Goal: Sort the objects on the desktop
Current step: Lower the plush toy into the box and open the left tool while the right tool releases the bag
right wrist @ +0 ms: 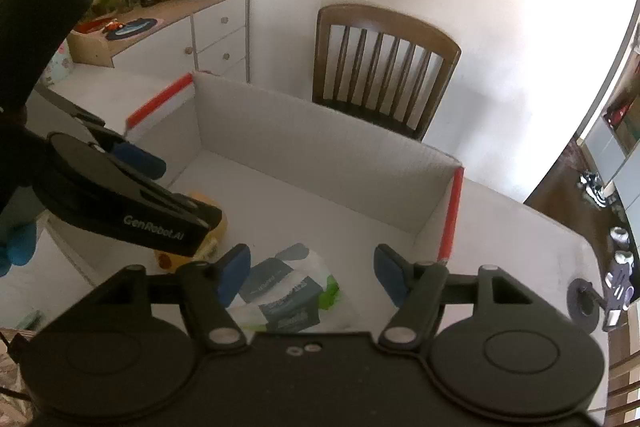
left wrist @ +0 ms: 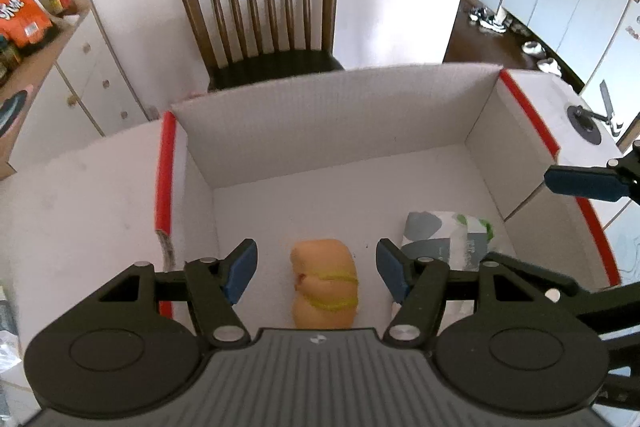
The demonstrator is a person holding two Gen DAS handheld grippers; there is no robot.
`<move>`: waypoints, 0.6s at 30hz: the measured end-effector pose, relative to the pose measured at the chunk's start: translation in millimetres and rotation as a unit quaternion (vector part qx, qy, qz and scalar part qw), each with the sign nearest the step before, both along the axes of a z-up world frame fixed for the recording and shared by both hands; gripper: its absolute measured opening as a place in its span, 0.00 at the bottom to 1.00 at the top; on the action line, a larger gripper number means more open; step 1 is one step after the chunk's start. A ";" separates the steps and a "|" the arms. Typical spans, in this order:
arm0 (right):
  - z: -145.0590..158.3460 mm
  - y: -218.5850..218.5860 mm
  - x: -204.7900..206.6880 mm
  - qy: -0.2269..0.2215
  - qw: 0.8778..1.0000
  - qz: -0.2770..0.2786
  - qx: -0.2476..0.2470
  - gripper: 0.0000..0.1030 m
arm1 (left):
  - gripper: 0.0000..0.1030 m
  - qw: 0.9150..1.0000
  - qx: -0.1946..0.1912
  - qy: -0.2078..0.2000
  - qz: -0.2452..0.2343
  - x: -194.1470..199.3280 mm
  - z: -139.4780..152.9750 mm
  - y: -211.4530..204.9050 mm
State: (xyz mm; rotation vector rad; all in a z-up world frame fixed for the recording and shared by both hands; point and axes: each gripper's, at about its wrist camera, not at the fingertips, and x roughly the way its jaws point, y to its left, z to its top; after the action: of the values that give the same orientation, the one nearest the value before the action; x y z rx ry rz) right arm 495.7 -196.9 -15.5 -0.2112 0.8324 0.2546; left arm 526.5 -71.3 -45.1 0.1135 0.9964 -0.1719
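Observation:
A white cardboard box [left wrist: 320, 115] with red-edged flaps stands open on the white table. On its floor lie an orange soft toy with yellow stripes [left wrist: 325, 283] and a grey, white and green tissue pack [left wrist: 444, 235]. My left gripper [left wrist: 316, 271] is open and empty above the toy, jaws on either side of it. My right gripper [right wrist: 312, 273] is open and empty above the tissue pack [right wrist: 288, 291]. The box's far wall [right wrist: 320, 143] shows in the right wrist view; the left gripper's body [right wrist: 120, 199] hides most of the toy [right wrist: 202, 247] there.
A wooden chair [left wrist: 264, 15] stands behind the box. A white drawer cabinet [right wrist: 208, 31] with snack bags and jars on top stands at the left. A black round mount [left wrist: 586, 121] sits on the table's right corner. The right gripper's finger [left wrist: 584, 183] reaches over the box's right flap.

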 end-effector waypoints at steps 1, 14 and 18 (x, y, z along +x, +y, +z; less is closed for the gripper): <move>2.5 0.7 -1.5 -0.002 1.000 0.002 -0.001 0.66 | 0.63 1.000 -0.003 -0.001 0.001 -1.9 3.8 -0.1; 39.3 8.2 -45.8 -0.037 0.999 0.001 0.004 0.76 | 0.63 0.998 -0.006 -0.061 0.006 -56.4 56.3 1.8; 50.0 6.0 -65.1 -0.050 0.999 -0.001 0.007 0.82 | 0.63 0.997 -0.015 -0.076 0.009 -77.5 68.4 8.5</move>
State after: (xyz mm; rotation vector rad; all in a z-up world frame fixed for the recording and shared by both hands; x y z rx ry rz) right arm 430.6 -190.9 34.5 -0.2089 0.7307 0.2453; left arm 448.9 -62.8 23.3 0.0883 0.8426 -0.1602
